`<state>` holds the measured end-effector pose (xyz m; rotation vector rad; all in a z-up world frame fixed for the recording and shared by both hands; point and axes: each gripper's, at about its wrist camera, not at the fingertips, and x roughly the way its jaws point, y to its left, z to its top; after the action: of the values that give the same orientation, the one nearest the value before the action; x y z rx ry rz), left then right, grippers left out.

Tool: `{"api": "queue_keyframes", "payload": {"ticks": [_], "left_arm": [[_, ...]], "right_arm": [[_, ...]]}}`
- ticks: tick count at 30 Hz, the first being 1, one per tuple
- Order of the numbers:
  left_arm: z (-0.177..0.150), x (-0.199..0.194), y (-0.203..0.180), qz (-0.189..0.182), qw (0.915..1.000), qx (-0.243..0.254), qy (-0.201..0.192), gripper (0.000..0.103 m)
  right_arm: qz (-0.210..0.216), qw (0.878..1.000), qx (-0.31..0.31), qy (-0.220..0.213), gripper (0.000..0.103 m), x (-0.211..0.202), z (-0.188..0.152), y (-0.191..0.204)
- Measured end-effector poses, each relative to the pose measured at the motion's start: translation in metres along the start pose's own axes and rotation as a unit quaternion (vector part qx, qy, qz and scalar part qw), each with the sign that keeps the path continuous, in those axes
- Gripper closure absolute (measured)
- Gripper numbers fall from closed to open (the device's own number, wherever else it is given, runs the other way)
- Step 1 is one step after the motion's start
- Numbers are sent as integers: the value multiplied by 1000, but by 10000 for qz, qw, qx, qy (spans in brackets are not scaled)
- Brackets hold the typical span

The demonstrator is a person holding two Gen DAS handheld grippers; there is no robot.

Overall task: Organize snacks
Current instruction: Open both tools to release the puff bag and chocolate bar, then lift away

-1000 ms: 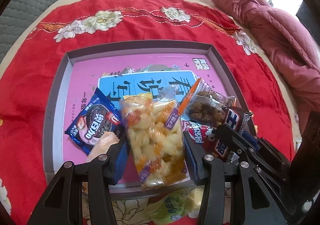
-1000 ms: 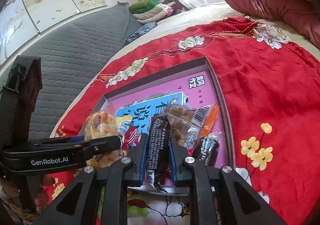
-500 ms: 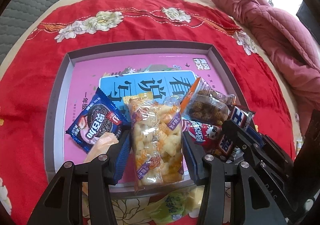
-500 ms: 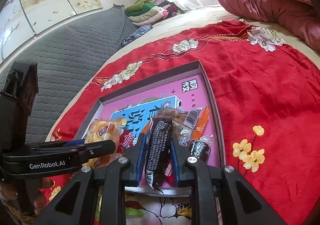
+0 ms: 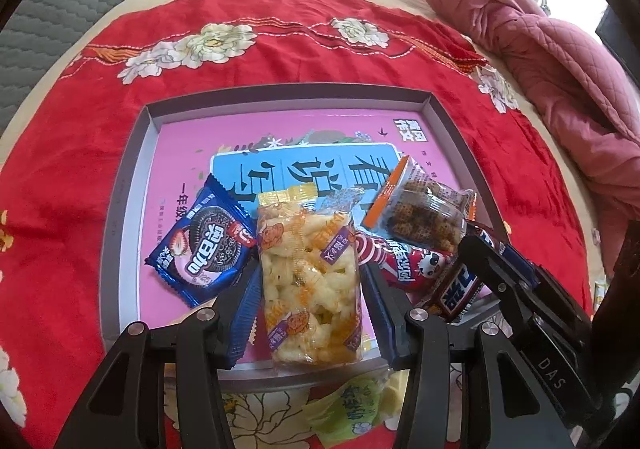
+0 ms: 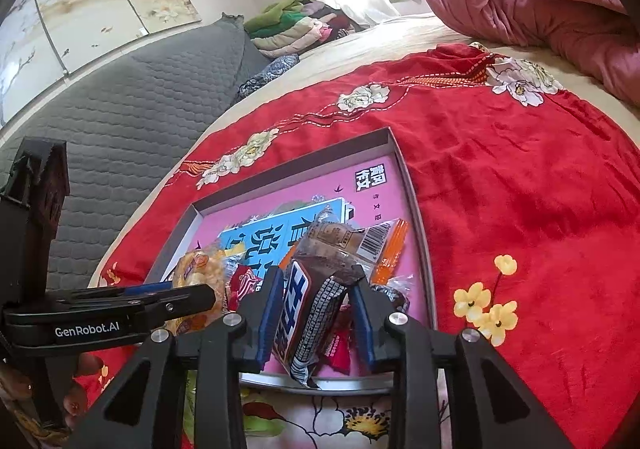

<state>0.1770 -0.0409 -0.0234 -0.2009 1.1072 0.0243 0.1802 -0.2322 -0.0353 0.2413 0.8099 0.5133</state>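
A grey-rimmed tray [image 5: 132,185] with a pink printed bottom lies on a red flowered cloth. My left gripper [image 5: 308,289] stands open around a clear bag of yellow puffs [image 5: 308,281] that lies on the tray's near edge. A blue Oreo packet [image 5: 202,245], a red milk-candy packet [image 5: 404,261] and an orange-ended bag of brown snacks [image 5: 424,213] lie beside it. My right gripper [image 6: 316,301] is open around a dark chocolate bar [image 6: 308,321], which has tipped and rests in the tray [image 6: 420,241].
A green sweet packet [image 5: 352,409] lies on the cloth just in front of the tray. A pink quilt [image 5: 552,61] is heaped at the far right. A grey padded headboard [image 6: 120,121] and folded clothes [image 6: 296,25] are at the back left.
Both grippers opened. The puff bag dropped from the left jaws onto the tray. The chocolate bar was let go by the right jaws and tipped over.
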Motion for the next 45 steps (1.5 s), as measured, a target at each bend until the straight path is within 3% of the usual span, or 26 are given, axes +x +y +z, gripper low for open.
{"api": "queue_keyframes", "payload": {"ticks": [11,13,20,22,24,34,45], "left_arm": [[-1,-6,2,36,10000,-3,-52,51],[-1,-8,2,29,10000,-2,-63,51],[-1,-16,4,9,9999,-9,-112,49],[-1,-18,6,-2,9999,-25,-121,49],[-2,-21,7,-9,9999,-40,-140,49],[-3,-41,21,-83,9995,-166,-271,49],[-19,-61,41,-147,9993,-236,-265,48]], "right_arm": [[-17,10000,-39,-40,67,-2,1,2],[-17,10000,-54,-55,60,-3,1,2],[-39,9998,-165,-123,52,-7,2,7],[-56,9996,-218,-148,40,-8,2,9],[-72,9994,-276,-215,34,-12,2,12],[-25,9985,-417,-340,19,-25,3,18],[107,9974,-632,-337,17,-45,-4,36]]}}
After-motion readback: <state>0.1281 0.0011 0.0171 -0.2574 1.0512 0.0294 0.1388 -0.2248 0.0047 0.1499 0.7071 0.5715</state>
